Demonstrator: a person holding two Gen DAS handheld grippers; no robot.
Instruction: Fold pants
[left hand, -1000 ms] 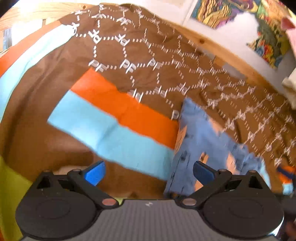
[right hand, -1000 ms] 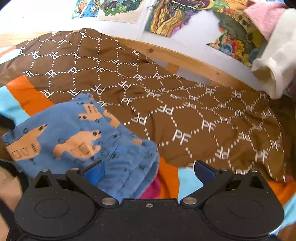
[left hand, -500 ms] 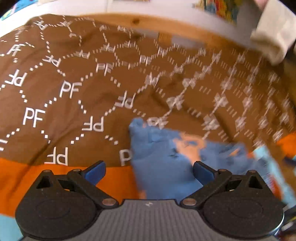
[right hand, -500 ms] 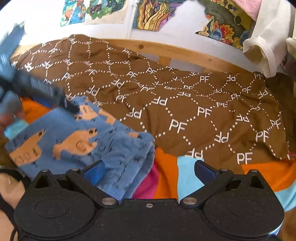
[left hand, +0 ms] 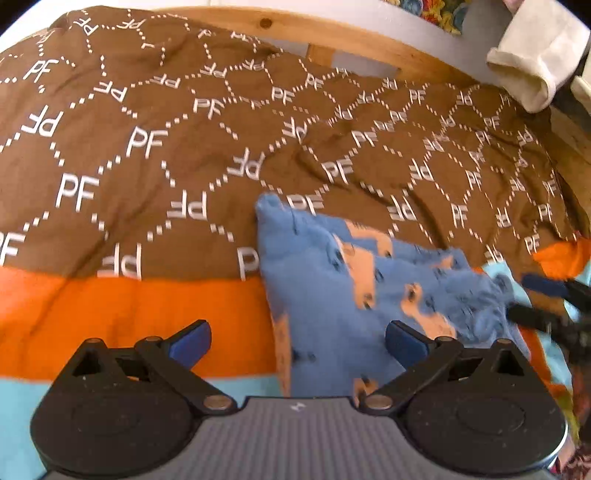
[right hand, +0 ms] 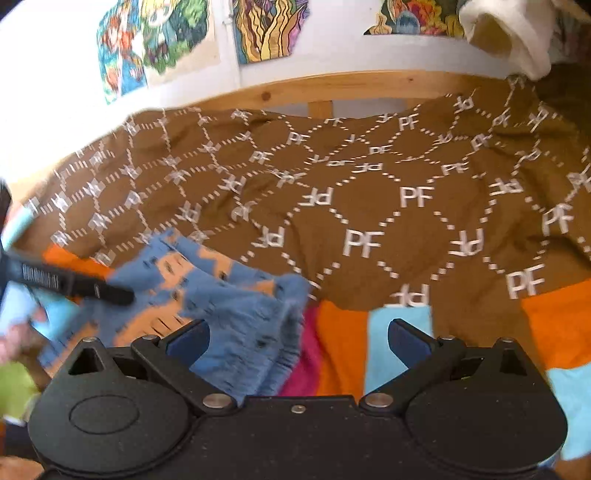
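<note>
Black-framed with blue finger pads, the left gripper (left hand: 297,338) is spread wide with nothing between its pads, hovering over the near edge of the blue pants with orange animal prints (left hand: 332,295); its right pad is over the cloth and its left pad over the orange band of the bedspread (left hand: 129,314). The right gripper (right hand: 298,338) is equally wide apart and empty, its left pad above the bunched waistband end of the pants (right hand: 236,314) and its right pad above a light blue patch of the cover beside them. The pants lie in a folded, rumpled heap on the striped part of the brown bedspread with white PF lettering (right hand: 369,206), their far corner reaching onto the brown patterned area. Seen from the right wrist, the other tool's black finger (right hand: 74,284) crosses the far side of the pants, blurred. Beyond the pants, the bedspread runs to a pale wooden bed rail (right hand: 332,86), with colourful drawings on the white wall (right hand: 258,29) above it and a cream cloth (left hand: 535,62) hanging well off to the right.
</note>
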